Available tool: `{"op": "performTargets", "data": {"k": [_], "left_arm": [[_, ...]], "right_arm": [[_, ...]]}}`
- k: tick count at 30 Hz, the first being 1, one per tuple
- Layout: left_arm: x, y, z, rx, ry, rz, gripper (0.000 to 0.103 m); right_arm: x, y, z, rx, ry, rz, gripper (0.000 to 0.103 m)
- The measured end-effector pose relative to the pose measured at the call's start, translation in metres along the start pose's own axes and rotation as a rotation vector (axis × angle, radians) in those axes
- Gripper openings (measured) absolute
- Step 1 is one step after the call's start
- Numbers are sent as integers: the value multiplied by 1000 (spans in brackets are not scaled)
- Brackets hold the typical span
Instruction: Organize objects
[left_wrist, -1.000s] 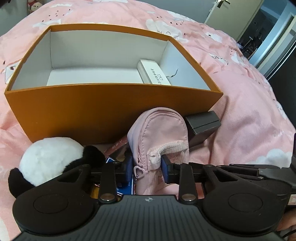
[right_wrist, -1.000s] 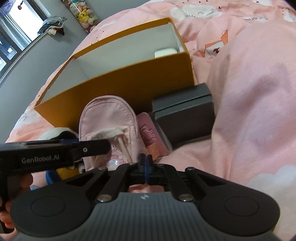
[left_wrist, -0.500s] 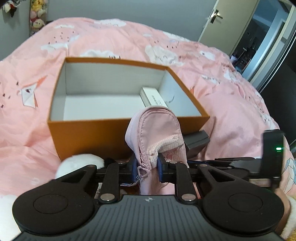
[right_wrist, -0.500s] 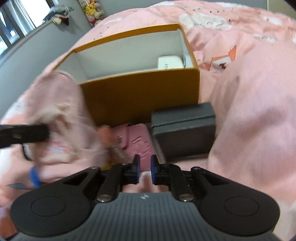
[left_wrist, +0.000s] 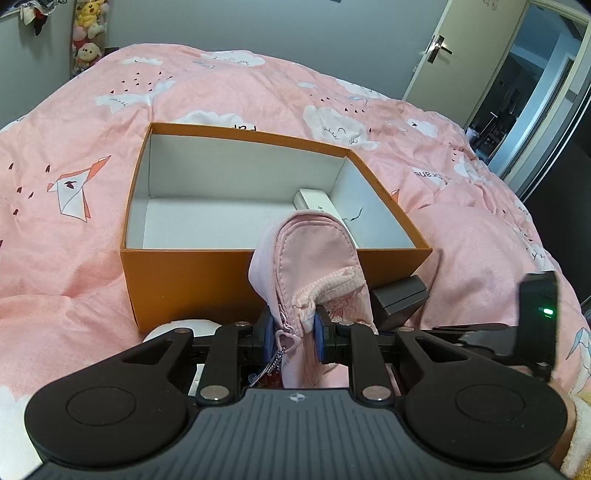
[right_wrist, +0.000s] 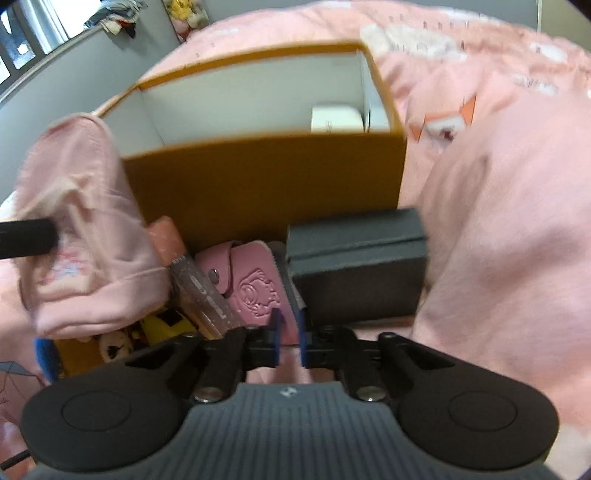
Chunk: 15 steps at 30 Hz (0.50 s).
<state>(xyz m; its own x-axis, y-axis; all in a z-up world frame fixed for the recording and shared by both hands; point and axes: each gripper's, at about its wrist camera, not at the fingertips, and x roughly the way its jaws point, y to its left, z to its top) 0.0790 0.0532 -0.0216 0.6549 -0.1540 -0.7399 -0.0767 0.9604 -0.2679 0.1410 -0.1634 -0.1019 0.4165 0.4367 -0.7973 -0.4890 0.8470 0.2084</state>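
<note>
The left gripper (left_wrist: 293, 332) is clamped on the pouch (left_wrist: 314, 266), its pads pinching the zip seam by the pocket. The pouch hangs clear of the bed (left_wrist: 74, 258), in front of the box's (left_wrist: 192, 280) near wall. It looks light, soft and floppy, so the bunched seam is probably the best hold; smooth fabric might slip, and the dangling zip pull could catch the rim. The right gripper (right_wrist: 288, 334) has its jaws narrowly apart at the near edge of the wallet (right_wrist: 255, 288), beside the grey case (right_wrist: 356, 266); contact is unclear. Farther off, a white carton (left_wrist: 314, 199) lies in the box.
</note>
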Motion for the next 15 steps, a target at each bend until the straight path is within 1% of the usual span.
{"op": "performTargets", "data": {"k": [2, 5, 6, 8, 10, 11, 13, 15], "left_arm": [[-2, 0, -2, -1, -4, -6, 24], [-4, 0, -4, 2, -11, -16, 24], [-4, 1, -6, 1, -13, -18, 24], [-5, 0, -8, 5, -16, -18, 24], [-5, -1, -8, 12, -19, -7, 24], [-5, -1, -8, 13, -18, -4, 24], [-4, -1, -7, 15, -17, 2, 24], [-4, 0, -7, 9, -18, 2, 24]], "right_arm": [[-16, 4, 0, -10, -40, 12, 0], [-37, 13, 0, -35, -67, 24, 0], [-42, 14, -2, -42, -73, 22, 0], [-42, 18, -1, -71, -90, -11, 0], [-34, 19, 1, -86, -79, -41, 9], [-27, 25, 6, -97, -80, -53, 11], [-24, 27, 5, -139, -75, -67, 24], [-23, 37, 7, -189, -85, -61, 23]]}}
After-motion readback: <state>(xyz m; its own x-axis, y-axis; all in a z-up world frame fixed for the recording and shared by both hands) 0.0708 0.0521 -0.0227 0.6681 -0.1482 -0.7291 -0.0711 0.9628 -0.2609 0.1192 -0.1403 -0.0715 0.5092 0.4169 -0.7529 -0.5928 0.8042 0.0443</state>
